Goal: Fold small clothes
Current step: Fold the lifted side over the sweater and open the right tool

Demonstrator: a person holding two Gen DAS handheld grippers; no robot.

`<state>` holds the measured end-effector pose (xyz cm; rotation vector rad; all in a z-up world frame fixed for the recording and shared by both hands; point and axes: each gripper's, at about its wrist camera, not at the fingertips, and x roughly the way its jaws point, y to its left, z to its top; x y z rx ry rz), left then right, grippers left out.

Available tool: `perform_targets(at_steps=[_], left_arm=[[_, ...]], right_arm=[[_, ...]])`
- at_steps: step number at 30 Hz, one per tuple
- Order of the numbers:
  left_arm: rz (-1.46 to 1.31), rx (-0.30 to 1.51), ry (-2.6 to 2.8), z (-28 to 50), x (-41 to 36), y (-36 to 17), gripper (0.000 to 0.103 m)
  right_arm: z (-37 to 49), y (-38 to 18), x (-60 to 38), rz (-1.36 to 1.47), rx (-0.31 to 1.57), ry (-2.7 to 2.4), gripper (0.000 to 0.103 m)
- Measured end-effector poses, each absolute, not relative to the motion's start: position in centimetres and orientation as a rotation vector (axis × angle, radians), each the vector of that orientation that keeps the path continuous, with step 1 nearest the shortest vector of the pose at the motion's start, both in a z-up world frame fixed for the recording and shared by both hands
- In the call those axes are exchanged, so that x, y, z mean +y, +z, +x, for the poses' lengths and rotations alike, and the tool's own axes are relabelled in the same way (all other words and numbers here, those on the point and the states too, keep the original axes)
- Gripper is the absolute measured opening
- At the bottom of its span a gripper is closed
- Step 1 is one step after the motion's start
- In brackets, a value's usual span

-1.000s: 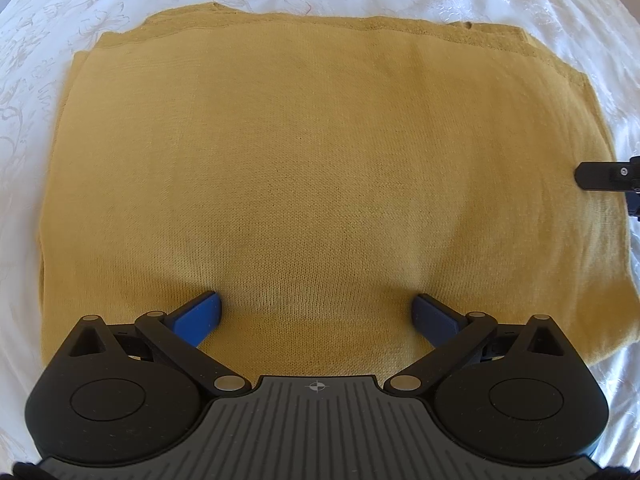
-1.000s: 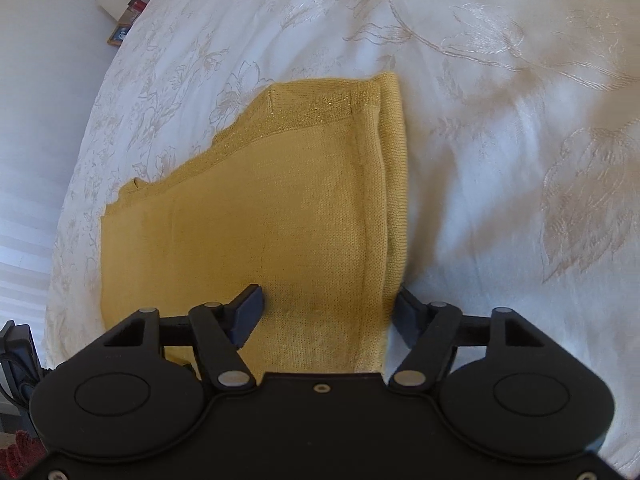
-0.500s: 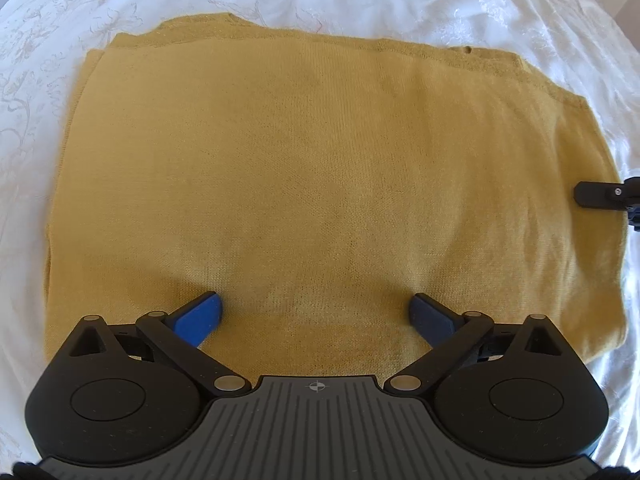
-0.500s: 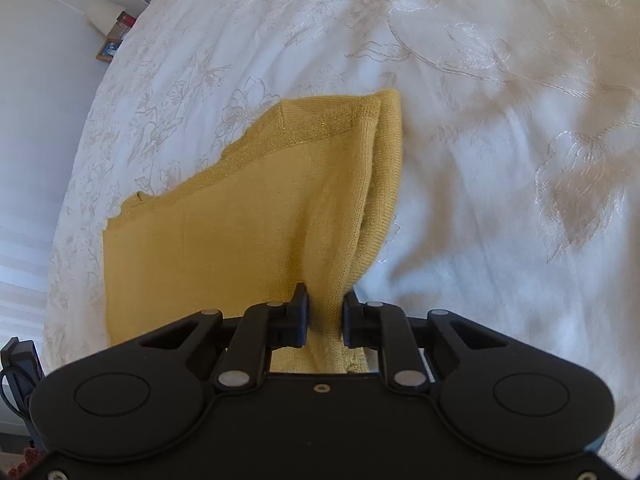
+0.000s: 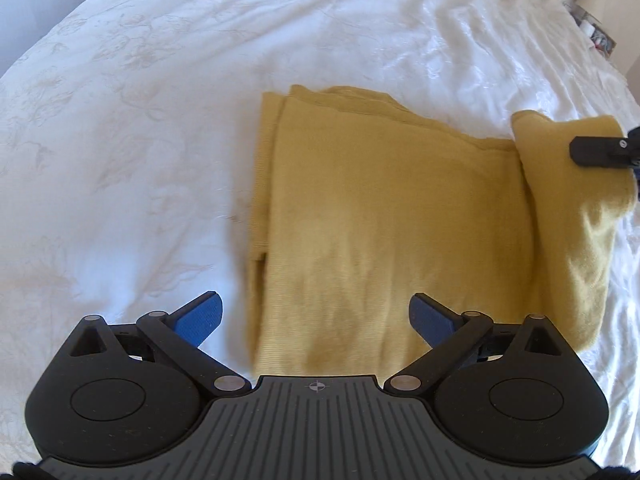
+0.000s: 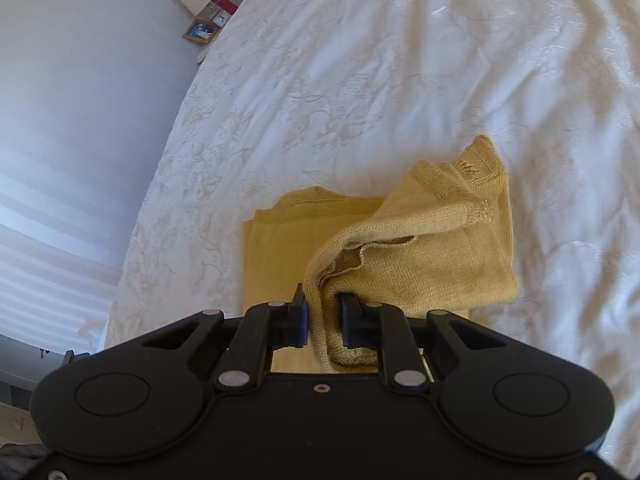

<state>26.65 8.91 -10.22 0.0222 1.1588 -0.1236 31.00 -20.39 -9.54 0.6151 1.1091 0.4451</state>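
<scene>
Mid-fold: the yellow knit top (image 5: 384, 216) lies on the white bedspread (image 5: 120, 140). The right gripper (image 6: 323, 316) pinches its raised right edge; the left gripper (image 5: 316, 316) hovers wide open, empty. Flap not yet laid across.

Bedroom: white embroidered bedspread (image 6: 360, 80), framed photo (image 6: 201, 31).

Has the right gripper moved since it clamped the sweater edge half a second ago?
Yes. The right gripper has risen off the white bedspread, lifting the yellow sweater edge.

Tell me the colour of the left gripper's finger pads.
Blue pads, clearest in the left wrist view.
</scene>
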Motion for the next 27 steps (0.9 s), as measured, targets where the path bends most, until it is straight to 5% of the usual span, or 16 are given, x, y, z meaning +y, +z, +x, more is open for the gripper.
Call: perform_targets(at_steps=[11,23,27], left_arm=[[-0.048,1.197,-0.057,25.0,16.2,-10.8,0.101],[-0.044,1.198,-0.089,26.3,18.2,-10.6,0.101],[-0.014,1.165,-0.118,27.9,17.9,-9.5,0.101]], right_arm=[[32.9,-13.4,-6.8,0.461,1.218,0.497,0.025],[31.0,-11.1,-5.4,0.534,1.148,0.632,0.05],[30.4,-10.4,-8.3,0.533,1.103,0.526,0.052]])
